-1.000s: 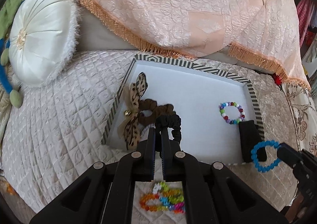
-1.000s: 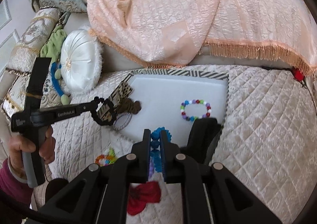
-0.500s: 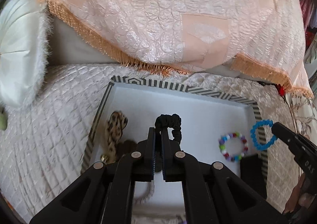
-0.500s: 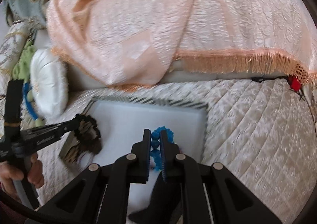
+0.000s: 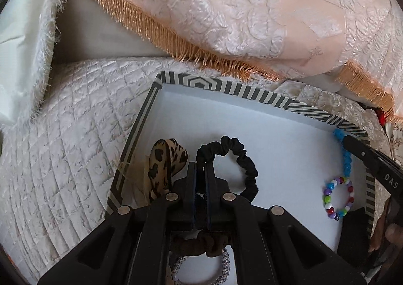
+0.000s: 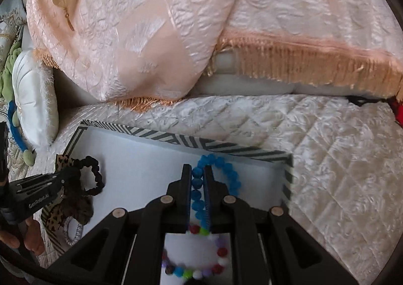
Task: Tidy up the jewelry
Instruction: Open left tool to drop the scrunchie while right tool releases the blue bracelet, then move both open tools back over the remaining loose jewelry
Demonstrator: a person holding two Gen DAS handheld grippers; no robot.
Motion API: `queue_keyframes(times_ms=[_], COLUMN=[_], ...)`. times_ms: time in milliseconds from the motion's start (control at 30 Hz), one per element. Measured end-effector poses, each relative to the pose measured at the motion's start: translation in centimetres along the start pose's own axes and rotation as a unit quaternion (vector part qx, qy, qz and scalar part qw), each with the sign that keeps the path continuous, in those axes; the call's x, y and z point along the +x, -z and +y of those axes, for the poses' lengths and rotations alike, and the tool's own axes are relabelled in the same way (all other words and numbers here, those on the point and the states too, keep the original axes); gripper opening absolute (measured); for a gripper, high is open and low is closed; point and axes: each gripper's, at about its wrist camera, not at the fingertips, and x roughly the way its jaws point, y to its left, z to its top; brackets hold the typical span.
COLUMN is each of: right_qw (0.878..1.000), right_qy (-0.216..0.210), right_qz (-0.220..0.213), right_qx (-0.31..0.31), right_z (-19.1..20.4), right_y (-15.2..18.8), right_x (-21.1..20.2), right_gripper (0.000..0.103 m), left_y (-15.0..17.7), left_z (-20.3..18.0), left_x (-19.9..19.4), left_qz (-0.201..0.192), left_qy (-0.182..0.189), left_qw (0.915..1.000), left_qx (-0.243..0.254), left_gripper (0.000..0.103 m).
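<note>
My left tool [image 5: 200, 166] clamps the black scrunchie [image 5: 236, 159], my right tool [image 6: 197, 171] the blue bracelet [image 6: 221, 169] (both over the striped tray [image 5: 226, 89]).

A home: quilted sofa [image 6: 327, 149], fringed throw [image 6: 176, 33], satin cushion [image 6: 32, 98].

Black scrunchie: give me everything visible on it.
The black scrunchie is a thin ring of gathered, ruffled black fabric, matte and soft-looking. The shut left gripper pinches one side; the rest of the loop stands open over the white floor of the striped-rim tray. Whether its far side touches the floor cannot be told. The leopard bow lies just beside it.
</note>
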Motion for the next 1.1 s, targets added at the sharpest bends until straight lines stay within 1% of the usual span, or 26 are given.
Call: queue_keyframes(times_ms=[33, 67, 100, 133, 167, 233, 367, 433, 500, 633, 733, 767, 833, 933, 1100], right_qw=[1.000, 1.000, 1.000, 1.000, 1.000, 0.999, 0.999, 0.999, 0.999, 0.998, 0.999, 0.999, 0.999, 0.998, 0.999], right_qy=[-0.005, -0.014, -0.018, -0.019, -0.020, -0.029, -0.027, -0.031, -0.036, -0.046, -0.033, -0.031, -0.032, -0.037, -0.025], right_qz=[0.003, 0.003, 0.001, -0.003, -0.006, -0.010, -0.014, -0.019, -0.025, -0.036, -0.041, -0.042, -0.042, -0.043, -0.041], right_qx=[0.005, 0.012, 0.017, 0.020, 0.023, 0.027, 0.013, 0.008, 0.012, 0.016, 0.000, -0.003, -0.001, 0.005, -0.003], right_z=[0.0, -0.1, -0.1, -0.2, -0.2, -0.2, 0.4, 0.7, 1.1, 2.1, 3.0, 3.3, 3.7, 4.2, 5.7], right_y=[0.1, 0.1, 0.1, 0.3, 0.5, 1.0, 2.3, 2.9, 3.8, 5.9, 7.8, 8.5, 9.8, 11.6, 14.4], right_x=[0.2, 0.2, 0.0, -0.2, -0.6, -1.5, -3.5, -4.7, -6.0, -8.6, -10.3, -10.8, -11.7, -13.0, -14.8], right_gripper=[0.009, 0.010, 0.014, 0.019, 0.021, 0.026, 0.027, 0.030, 0.042, 0.045, 0.047, 0.049, 0.059, 0.059, 0.059], left_y=[0.0, 0.0, 0.0, 0.1, 0.1, 0.2, 0.9, 1.5, 2.1, 3.7, 5.2, 5.7, 7.0, 8.7, 11.9], left_z=[0.1, 0.2, 0.4, 0.6, 0.6, 0.7, 0.2, -0.1, -0.3, -0.6, -0.9, -0.9, -0.9, -1.0, -1.1], left_x=[0.0, 0.1, 0.0, 0.0, -0.1, -0.3, -1.3, -2.2, -3.1, -5.2, -7.1, -7.8, -9.2, -10.8, -13.2], left_qz=[0.000, 0.000, 0.000, 0.000, 0.000, 0.002, -0.002, -0.010, -0.018, -0.033, -0.051, -0.056, -0.064, -0.071, -0.082], left_qy=[0.001, 0.001, 0.001, 0.005, 0.012, 0.024, 0.025, 0.016, 0.009, -0.012, -0.028, -0.028, -0.023, -0.023, -0.029], left_qw=[1.0000, 1.0000, 0.9999, 0.9999, 0.9998, 0.9995, 0.9996, 0.9998, 0.9998, 0.9992, 0.9978, 0.9975, 0.9972, 0.9968, 0.9956], left_qx=[-0.003, -0.006, -0.010, -0.013, -0.015, -0.019, -0.010, -0.001, 0.006, 0.020, 0.031, 0.031, 0.028, 0.030, 0.033], left_gripper=[0.000, 0.005, 0.014, 0.019, 0.023, 0.024, 0.024, 0.024, 0.024, 0.024, 0.024, 0.024, 0.024, 0.024, 0.024])
